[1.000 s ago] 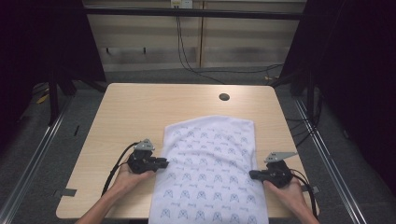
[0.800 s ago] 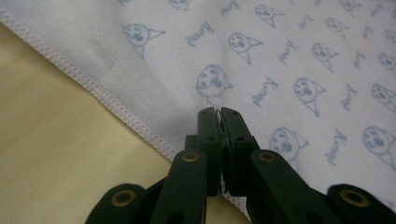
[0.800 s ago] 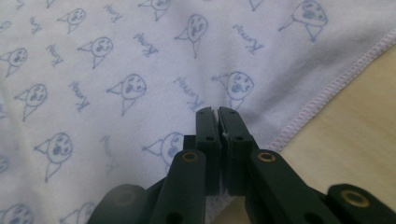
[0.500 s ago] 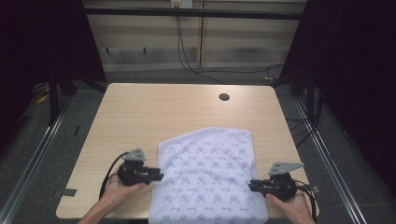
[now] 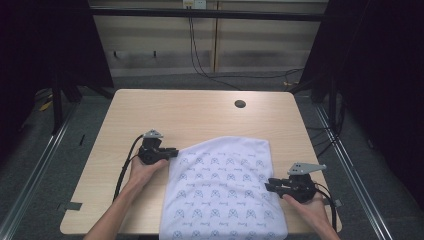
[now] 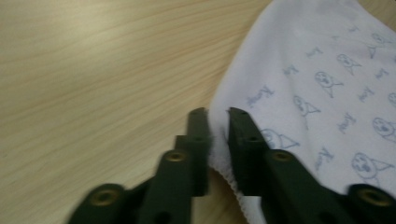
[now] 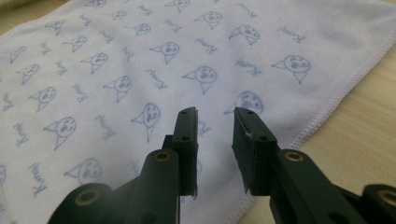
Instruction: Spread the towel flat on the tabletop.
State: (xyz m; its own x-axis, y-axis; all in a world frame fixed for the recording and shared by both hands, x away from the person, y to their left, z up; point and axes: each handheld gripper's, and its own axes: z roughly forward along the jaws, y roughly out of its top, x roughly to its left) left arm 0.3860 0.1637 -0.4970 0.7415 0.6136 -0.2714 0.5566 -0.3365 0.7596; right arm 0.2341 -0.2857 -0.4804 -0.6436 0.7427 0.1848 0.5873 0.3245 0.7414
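Note:
A white cloth (image 5: 225,190) printed with small blue figures lies flat on the wooden table (image 5: 190,115), its near end over the front edge. My left gripper (image 5: 175,151) is at the cloth's far left corner. In the left gripper view its jaws (image 6: 218,112) have just closed to a narrow gap with the hemmed edge of the cloth (image 6: 317,70) between them. My right gripper (image 5: 267,186) sits at the cloth's right edge. In the right gripper view its jaws (image 7: 215,112) have just been opening and hang over the cloth (image 7: 116,60) with nothing between them.
A small round hole (image 5: 240,104) is in the table's far right part. Bare wood lies beyond the cloth and to its left (image 6: 93,70). Cables trail from both grippers. Dark frame posts and floor surround the table.
The cloth first slid toward the person. The left gripper then moved away from the person to the cloth's far left corner. The right gripper stayed near the right edge.

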